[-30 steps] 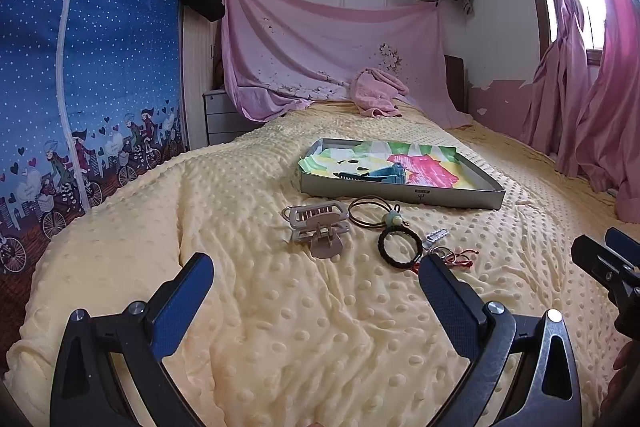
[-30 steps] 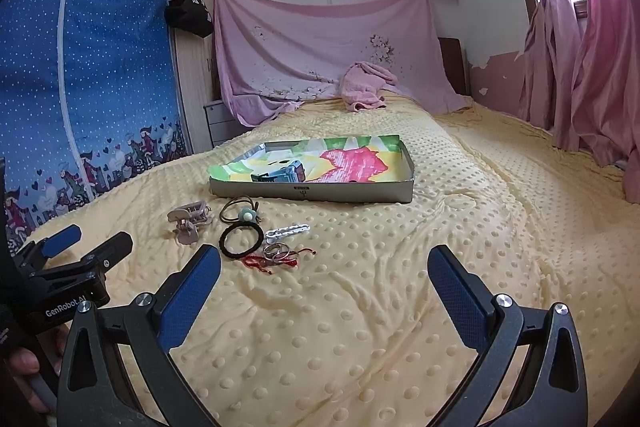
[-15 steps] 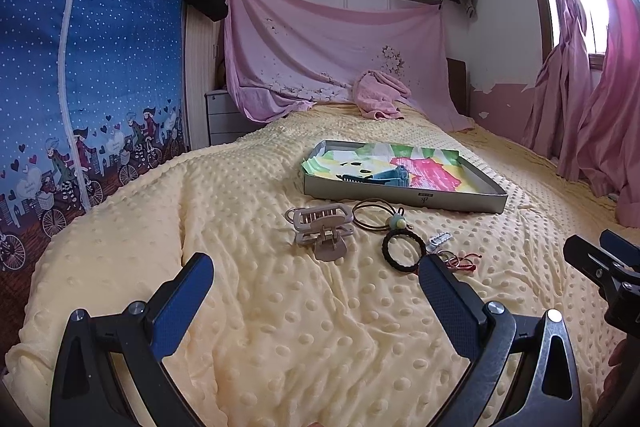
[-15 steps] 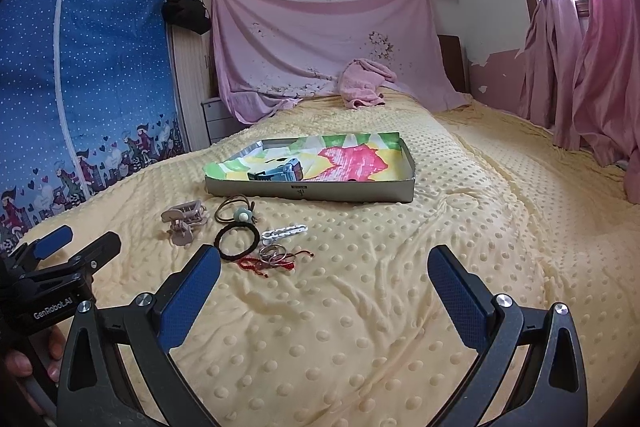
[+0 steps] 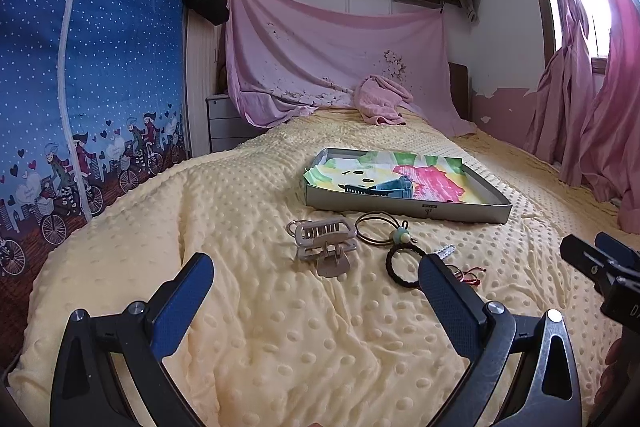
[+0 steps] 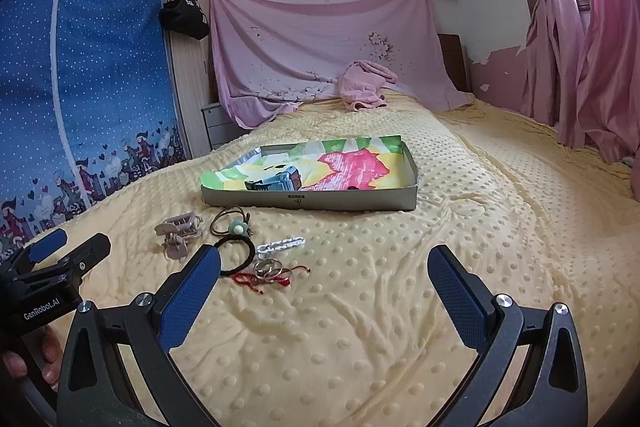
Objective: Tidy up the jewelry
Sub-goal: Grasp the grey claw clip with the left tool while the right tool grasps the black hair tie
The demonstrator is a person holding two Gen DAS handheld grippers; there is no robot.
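Still spread with its yellow dotted blanket, the bed [image 6: 400,307] carries everything where it lay a second ago. Both views have crept slightly nearer the tray [image 6: 312,201], which holds a blue clip [image 6: 276,181]. Just in front of it lie the beige claw clip [image 5: 324,243], black hair tie [image 5: 400,267] and what look like thin rings [image 6: 270,269]. Left gripper [image 5: 316,287] and right gripper [image 6: 324,279] hover over the blanket, jaws wide and empty.

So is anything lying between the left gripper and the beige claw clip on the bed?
Nothing visible does. The left gripper is open over bare yellow blanket, with the beige claw clip just beyond it; the black hair tie lies off to the clip's right.
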